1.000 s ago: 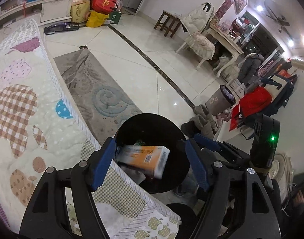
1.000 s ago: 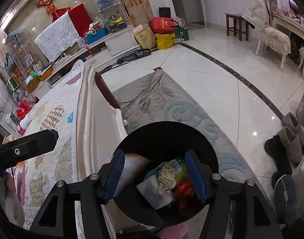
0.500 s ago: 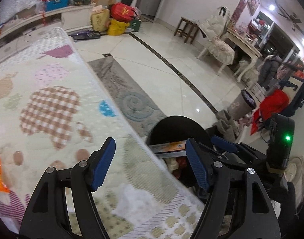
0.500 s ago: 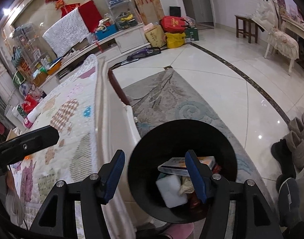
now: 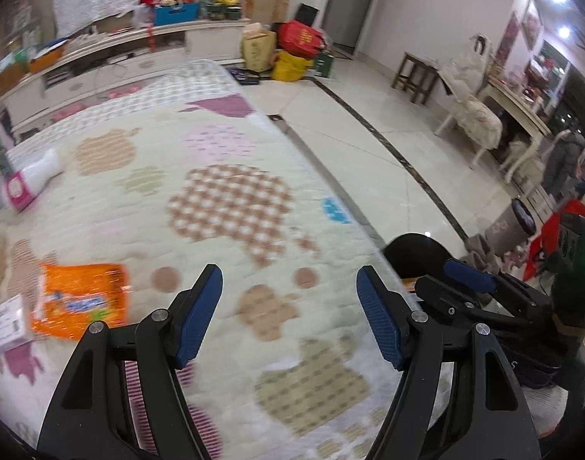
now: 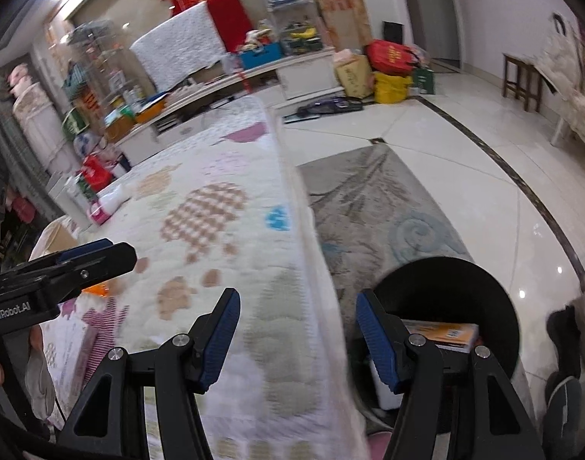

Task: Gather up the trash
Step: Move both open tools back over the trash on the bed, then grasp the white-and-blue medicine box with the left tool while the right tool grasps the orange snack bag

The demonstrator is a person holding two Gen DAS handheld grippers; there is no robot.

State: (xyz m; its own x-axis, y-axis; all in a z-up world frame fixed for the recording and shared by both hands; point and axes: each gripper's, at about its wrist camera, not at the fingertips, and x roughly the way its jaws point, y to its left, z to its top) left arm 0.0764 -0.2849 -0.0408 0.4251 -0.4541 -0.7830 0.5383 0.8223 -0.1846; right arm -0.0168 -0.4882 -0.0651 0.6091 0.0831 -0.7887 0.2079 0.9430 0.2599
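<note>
My left gripper hangs open and empty over the patterned quilt on the bed. An orange snack packet lies on the quilt to its left, and a small white box sits at the left edge. The black bin stands on the floor by the bed's side, holding an orange-and-white carton and other trash. My right gripper is open and empty above the bed's edge, with the bin just right of it. The left gripper shows at the left of the right wrist view.
A white pack with a pink end lies at the quilt's far left. A grey rug covers the floor beside the bed. Boots sit right of the bin. Bags, a low cabinet, a stool and a chair stand farther off.
Both grippers swung left from above the bin to over the bed. The carton that was between the left jaws now lies in the bin. The orange packet has come into view.
</note>
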